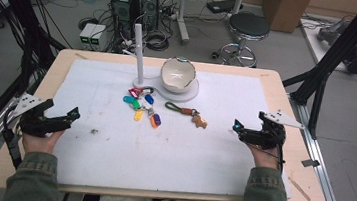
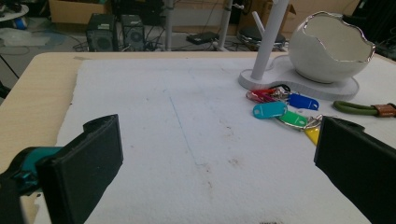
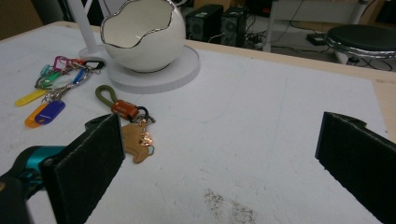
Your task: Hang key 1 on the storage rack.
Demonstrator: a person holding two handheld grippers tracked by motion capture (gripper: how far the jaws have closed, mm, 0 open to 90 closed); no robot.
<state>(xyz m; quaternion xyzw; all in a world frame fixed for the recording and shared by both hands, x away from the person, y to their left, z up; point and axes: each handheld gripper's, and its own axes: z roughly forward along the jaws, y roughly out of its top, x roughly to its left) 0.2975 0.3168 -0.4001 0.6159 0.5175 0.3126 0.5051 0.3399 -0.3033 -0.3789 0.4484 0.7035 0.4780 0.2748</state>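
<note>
A person sits at the near edge of a wooden table [image 1: 19, 164] covered by a white mat [image 1: 171, 150], holding a gripper in each hand. The left gripper [image 1: 66, 117] rests near the table's left edge, and its jaws stand wide apart with nothing between them. The right gripper [image 1: 238, 128] rests near the right edge, its jaws also wide apart and empty.

Between the two grippers, toward the far middle of the table, lie two sets of keys. A bunch of coloured key tags [image 1: 143, 106], in blue, green, yellow, orange and red, lies just in front of a white stand [image 1: 187, 95]. Just to its right lies a key ring with a green loop and a brown animal-shaped charm [image 1: 188, 113]. Both sets lie flat on the mat, well apart from either gripper.

The stand carries a white egg-shaped bowl [image 1: 178, 74] with a jagged silver rim, and a white upright post [image 1: 138, 51] with a short side peg.
</note>
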